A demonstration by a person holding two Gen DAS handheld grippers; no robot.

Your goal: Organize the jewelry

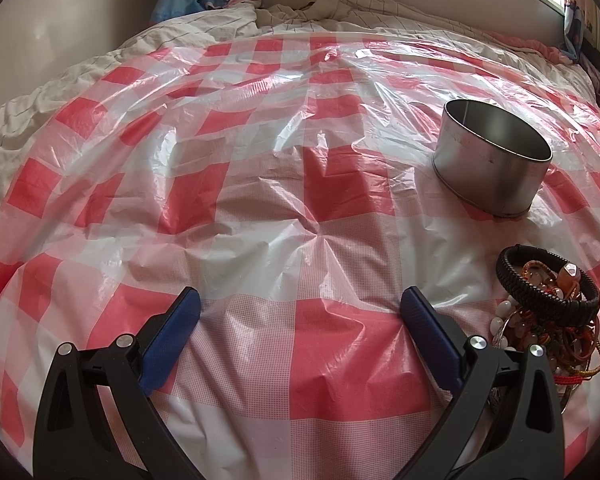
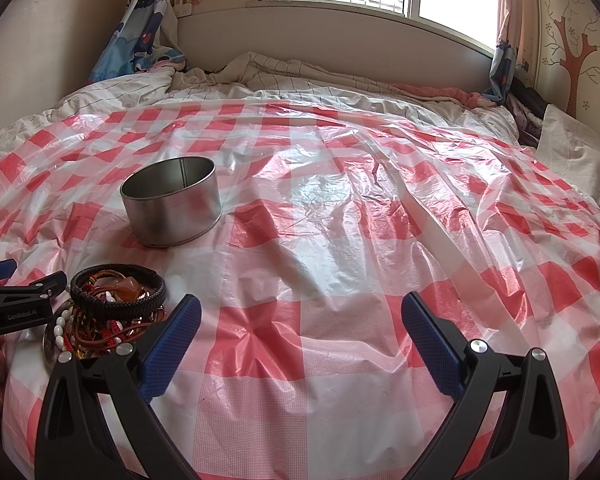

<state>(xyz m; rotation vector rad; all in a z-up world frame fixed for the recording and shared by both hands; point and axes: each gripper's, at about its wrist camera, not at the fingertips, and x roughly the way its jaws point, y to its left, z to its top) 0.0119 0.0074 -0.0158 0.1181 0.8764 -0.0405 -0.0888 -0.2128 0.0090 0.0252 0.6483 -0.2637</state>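
Note:
A pile of jewelry (image 1: 548, 320) lies on the red-and-white checked plastic sheet (image 1: 300, 184), topped by a black braided bracelet (image 1: 540, 292) over beads and red cords. The pile also shows in the right wrist view (image 2: 108, 312), resting on a round metal lid (image 2: 50, 344). An empty round metal tin (image 1: 496, 160) stands upright beyond it, also seen in the right wrist view (image 2: 172, 204). My left gripper (image 1: 300, 304) is open and empty, just left of the pile. My right gripper (image 2: 300, 308) is open and empty, just right of the pile.
The sheet (image 2: 340, 208) covers a bed with rumpled white bedding (image 2: 260, 76) at the far end. A headboard (image 2: 340, 36), a window and curtains (image 2: 140, 20) stand behind. The left gripper's body (image 2: 16, 300) reaches in at the left edge of the right wrist view.

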